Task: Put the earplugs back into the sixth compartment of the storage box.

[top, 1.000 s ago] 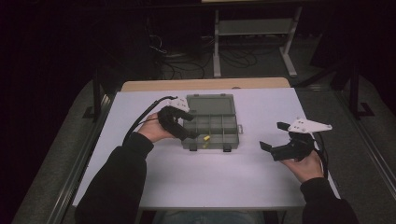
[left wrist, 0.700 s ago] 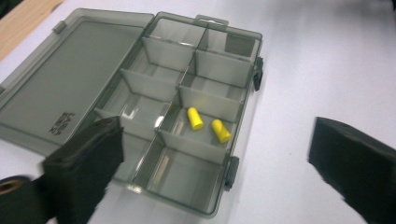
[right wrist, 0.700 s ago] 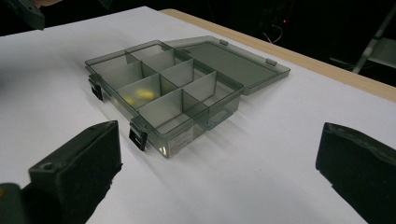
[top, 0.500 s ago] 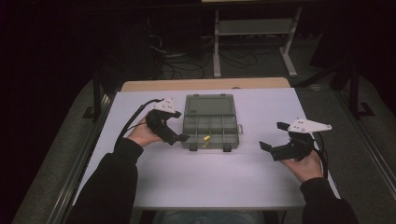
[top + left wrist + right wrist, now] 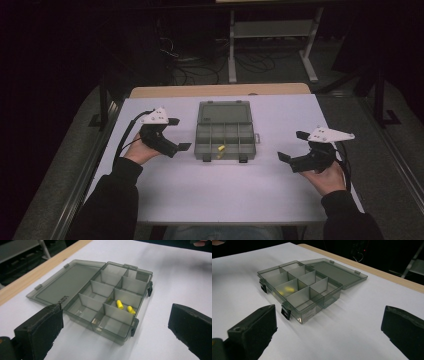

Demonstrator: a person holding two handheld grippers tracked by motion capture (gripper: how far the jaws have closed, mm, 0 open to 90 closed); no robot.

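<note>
A grey see-through compartment box (image 5: 225,132) lies mid-table with its lid (image 5: 223,113) folded flat on the far side. Two small yellow pieces (image 5: 220,149) rest in a front-row compartment, seen close in the left gripper view (image 5: 120,304). My left gripper (image 5: 178,134) hovers just left of the box and is open; its jaws have just been opening and nothing is between them (image 5: 115,322). My right gripper (image 5: 292,146) is held off to the box's right, open and empty (image 5: 329,315). In the right gripper view, the box (image 5: 299,285) shows the yellow pieces (image 5: 284,290) blurred behind a wall.
The white tabletop (image 5: 225,195) has bare room in front of the box and on both sides. A wooden strip (image 5: 220,90) runs along the far edge. Beyond it stand a metal rack (image 5: 270,30) and floor cables (image 5: 200,70). A black cable (image 5: 127,135) trails from the left gripper.
My left hand has drawn back leftward from over the box's front-left corner to the bare table beside it, jaws wider apart. The right hand has stayed put.
</note>
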